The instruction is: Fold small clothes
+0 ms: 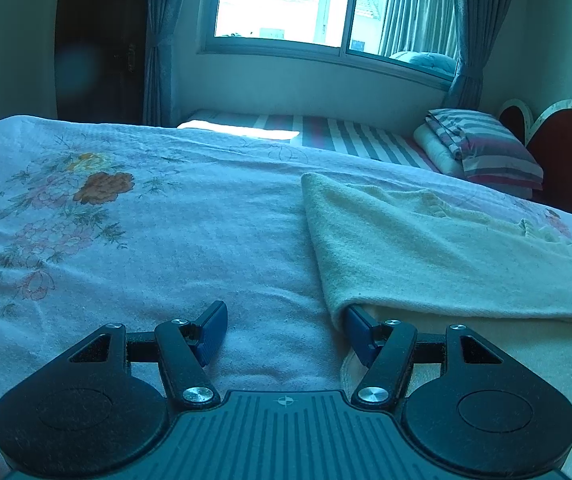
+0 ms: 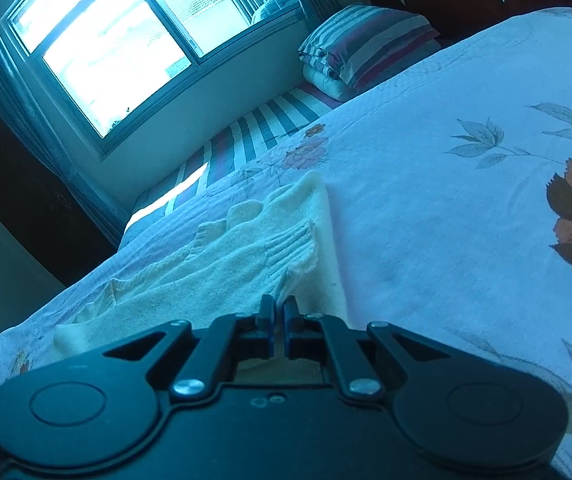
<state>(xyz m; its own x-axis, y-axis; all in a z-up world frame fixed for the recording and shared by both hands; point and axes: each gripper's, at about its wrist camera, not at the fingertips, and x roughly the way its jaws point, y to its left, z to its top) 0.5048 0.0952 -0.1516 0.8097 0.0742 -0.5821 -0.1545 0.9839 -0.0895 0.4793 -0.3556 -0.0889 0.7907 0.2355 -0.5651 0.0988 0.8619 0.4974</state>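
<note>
A cream knitted sweater (image 1: 425,248) lies folded on the floral bedsheet (image 1: 186,220), right of centre in the left wrist view. My left gripper (image 1: 284,312) is open at its near left corner. Its right finger (image 1: 355,326) is tucked under the folded edge, and the other rests on the sheet. In the right wrist view the sweater (image 2: 214,276) lies straight ahead with a ribbed cuff on top. My right gripper (image 2: 280,304) is shut on a fold of the sweater's near edge, just below that cuff.
The floral sheet (image 2: 445,220) covers the whole bed. A striped pillow on folded bedding (image 1: 485,148) sits at the far right by the red headboard (image 1: 565,160). A striped mattress strip (image 1: 345,132) runs under the window (image 1: 286,0).
</note>
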